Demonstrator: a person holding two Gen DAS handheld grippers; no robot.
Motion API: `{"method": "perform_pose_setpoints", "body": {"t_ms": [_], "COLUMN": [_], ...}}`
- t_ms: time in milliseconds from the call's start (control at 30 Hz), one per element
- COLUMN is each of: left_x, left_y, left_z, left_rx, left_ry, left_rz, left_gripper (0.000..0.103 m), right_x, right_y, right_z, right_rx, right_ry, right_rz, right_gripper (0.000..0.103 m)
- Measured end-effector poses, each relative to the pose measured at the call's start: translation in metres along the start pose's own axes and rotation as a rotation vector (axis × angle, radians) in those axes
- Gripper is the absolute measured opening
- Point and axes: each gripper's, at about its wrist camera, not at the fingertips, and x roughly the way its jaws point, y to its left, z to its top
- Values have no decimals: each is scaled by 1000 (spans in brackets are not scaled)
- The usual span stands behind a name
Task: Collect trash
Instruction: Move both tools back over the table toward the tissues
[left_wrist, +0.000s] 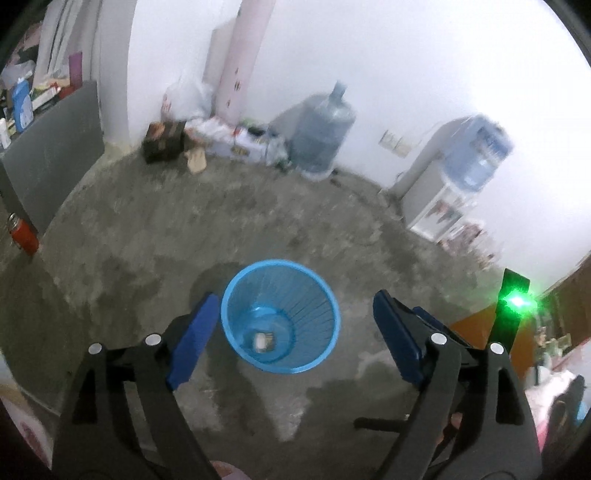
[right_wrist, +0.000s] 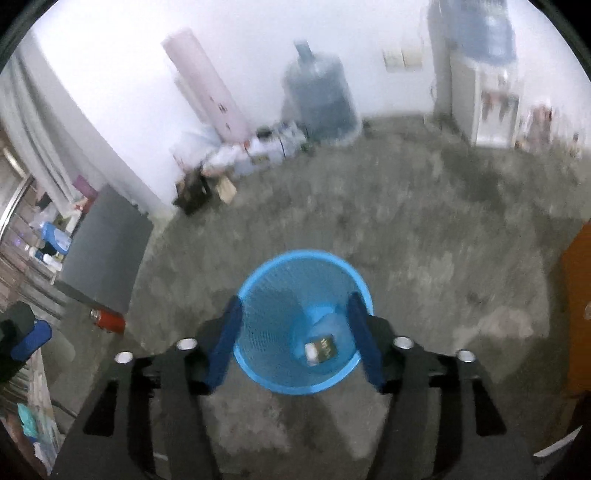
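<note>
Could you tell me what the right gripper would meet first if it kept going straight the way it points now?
Most likely the blue wastebasket: the open right gripper points down into its mouth, with nothing between the fingers. Depth is unclear; it might reach the trash at the bottom.

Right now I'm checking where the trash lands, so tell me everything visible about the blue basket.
The blue basket is a round, tapered bin of what looks like slatted plastic, with a solid rim and base. It stands upright and open on the grey concrete floor. Inside, on the bottom, lie a small dark packet with a white end and something pale. No gripper touches it.
</note>
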Motion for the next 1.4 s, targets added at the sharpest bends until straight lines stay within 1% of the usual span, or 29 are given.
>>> {"method": "perform_pose_setpoints", "body": {"t_ms": [33, 67, 167, 200, 233, 367, 400, 433, 500, 533, 600, 633, 767, 800, 900, 933, 967, 1000, 1133, 1233, 1300, 1400], "left_x": [-23, -36, -83, -97, -119, -176, -190, -213, -239, -258, -289, -309, -365, -377, -417, -435, -443, -457, -491, -504, -505, -504], "left_y": [-2, -4, -9, -10, -8, 2, 5, 12, 21, 28, 42, 52, 85, 91, 113, 120, 123, 127, 140, 151, 155, 155], "left_z": [-1, -2, -10, -14, -22, -49, -55, -64, -75, -84, -99, -112, -148, -158, -194, -212, -221, -236, -277, -305, -319, -337], "left_rx": [11, 21, 57, 65, 69, 53, 42, 24, 4, -15, -67, -112, -235, -262, -329, -355, -367, -383, -405, -411, -406, -384], "left_ry": [-36, -56, -87, -95, -105, -124, -134, -155, -195, -227, -273, -301, -371, -389, -436, -467, -485, -511, -563, -576, -575, -564], "left_rz": [-30, -43, -73, -82, -88, -76, -71, -57, -40, -26, 2, 13, 71, 87, 152, 192, 213, 243, 340, 417, 445, 463], "left_gripper": [84, 84, 84, 84, 84, 85, 85, 85, 87, 90, 91, 91, 92, 92, 92, 92, 92, 92, 92, 92, 92, 92], "right_x": [-16, -29, -69, -82, -95, -134, -146, -154, -171, -178, -188, -192, -203, -206, -210, -211, -214, -216, -225, -234, -240, -246], "right_y": [8, 15, 38, 46, 54, 78, 85, 89, 97, 101, 108, 113, 125, 129, 144, 148, 153, 159, 179, 191, 196, 204], "right_z": [0, -2, -12, -17, -23, -41, -47, -50, -58, -63, -71, -75, -92, -97, -109, -113, -119, -126, -145, -161, -173, -186], "right_rx": [-19, -37, -103, -123, -142, -203, -225, -238, -275, -297, -325, -342, -393, -409, -456, -465, -475, -500, -587, -647, -686, -716], "right_ry": [-35, -62, -144, -173, -204, -285, -322, -347, -407, -424, -413, -391, -334, -309, -227, -222, -223, -228, -236, -260, -254, -236], "right_rz": [-2, -1, 29, 33, 38, 81, 86, 96, 149, 177, 200, 219, 286, 312, 390, 404, 413, 421, 456, 470, 491, 535], "right_gripper": [75, 82, 96, 96, 96, 96, 96, 96, 96, 96, 96, 96, 96, 96, 96, 96, 96, 96, 96, 96, 96, 96]}}
